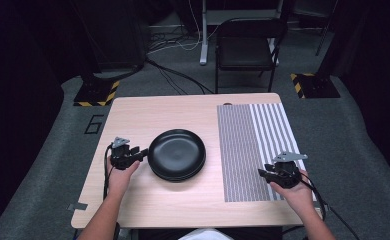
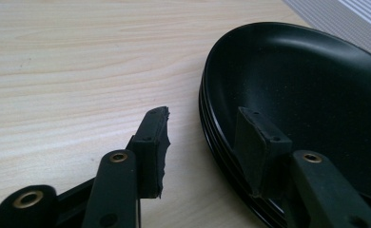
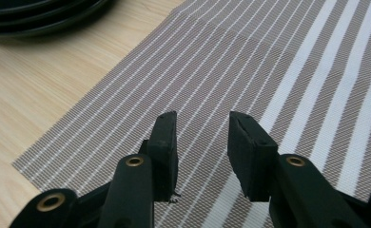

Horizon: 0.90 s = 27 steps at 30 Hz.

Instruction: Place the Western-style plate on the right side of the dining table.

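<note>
A stack of black plates (image 1: 177,154) sits at the middle of the wooden table (image 1: 148,110). My left gripper (image 1: 143,153) is open at the stack's left edge. In the left gripper view the left gripper (image 2: 202,116) straddles the rim of the plates (image 2: 307,80): one jaw hangs over the top plate's inside, the other over bare wood outside. Whether a pad touches the rim I cannot tell. My right gripper (image 1: 263,173) is open above the near part of a striped placemat (image 1: 253,135). Nothing lies between the jaws of the right gripper (image 3: 202,118), and the plates (image 3: 31,19) show at the upper left.
The placemat (image 3: 278,61) covers the table's right third, grey-brown with white stripes. A folding chair (image 1: 245,47) and cables stand on the floor beyond the far edge. Bare wood lies behind and in front of the plates.
</note>
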Each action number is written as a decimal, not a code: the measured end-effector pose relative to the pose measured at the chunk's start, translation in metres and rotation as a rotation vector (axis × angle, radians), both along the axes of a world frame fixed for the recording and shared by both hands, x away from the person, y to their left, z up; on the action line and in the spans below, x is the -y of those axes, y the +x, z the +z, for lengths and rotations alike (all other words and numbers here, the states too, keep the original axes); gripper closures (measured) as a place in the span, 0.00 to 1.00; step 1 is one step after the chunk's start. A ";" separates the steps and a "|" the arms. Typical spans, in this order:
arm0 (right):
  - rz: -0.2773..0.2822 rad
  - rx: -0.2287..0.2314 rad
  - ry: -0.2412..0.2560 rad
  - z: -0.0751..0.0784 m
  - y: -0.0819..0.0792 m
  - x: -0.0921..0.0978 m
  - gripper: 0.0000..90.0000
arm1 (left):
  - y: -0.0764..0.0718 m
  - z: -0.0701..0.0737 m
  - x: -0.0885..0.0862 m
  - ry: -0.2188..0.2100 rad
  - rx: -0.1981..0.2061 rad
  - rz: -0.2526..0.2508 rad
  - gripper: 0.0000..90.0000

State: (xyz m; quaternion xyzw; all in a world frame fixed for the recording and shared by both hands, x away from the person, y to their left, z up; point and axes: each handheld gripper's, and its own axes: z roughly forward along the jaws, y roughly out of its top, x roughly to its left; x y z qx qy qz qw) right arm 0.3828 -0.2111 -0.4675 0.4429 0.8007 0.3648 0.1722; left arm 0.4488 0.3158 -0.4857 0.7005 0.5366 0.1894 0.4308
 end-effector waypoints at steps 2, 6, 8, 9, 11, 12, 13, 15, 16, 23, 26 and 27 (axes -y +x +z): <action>0.004 0.002 0.000 0.002 -0.001 -0.005 0.70 | 0.000 0.000 -0.001 -0.016 -0.011 -0.006 0.63; 0.002 -0.003 0.012 0.009 -0.003 -0.014 0.70 | 0.001 0.000 -0.001 -0.037 -0.033 -0.011 0.67; 0.000 0.007 0.002 0.014 -0.004 -0.018 0.71 | 0.002 -0.001 0.000 -0.042 -0.040 -0.011 0.69; 0.001 0.016 0.004 0.019 -0.006 -0.021 0.70 | 0.004 -0.001 0.001 -0.044 -0.049 -0.011 0.70; 0.000 0.026 -0.009 0.025 -0.008 -0.024 0.71 | 0.005 -0.002 0.002 -0.034 -0.061 -0.012 0.71; 0.000 0.026 -0.009 0.025 -0.008 -0.024 0.71 | 0.005 -0.002 0.002 -0.034 -0.061 -0.012 0.71; 0.001 0.032 -0.018 0.027 -0.009 -0.026 0.70 | 0.006 -0.002 0.003 -0.037 -0.060 -0.011 0.71; 0.004 0.036 -0.017 0.031 -0.011 -0.029 0.70 | 0.008 -0.003 0.005 -0.038 -0.068 -0.015 0.72; 0.011 0.033 0.004 0.033 -0.013 -0.030 0.69 | 0.009 -0.003 0.007 -0.035 -0.074 -0.016 0.73; 0.042 0.025 0.030 0.031 -0.008 -0.048 0.66 | 0.015 -0.005 0.014 -0.045 -0.107 -0.030 0.80; 0.047 0.027 0.026 0.026 -0.002 -0.055 0.66 | 0.015 -0.004 0.014 -0.048 -0.114 -0.023 0.83; 0.050 0.024 0.028 0.024 0.000 -0.057 0.66 | 0.015 -0.004 0.013 -0.047 -0.117 -0.021 0.84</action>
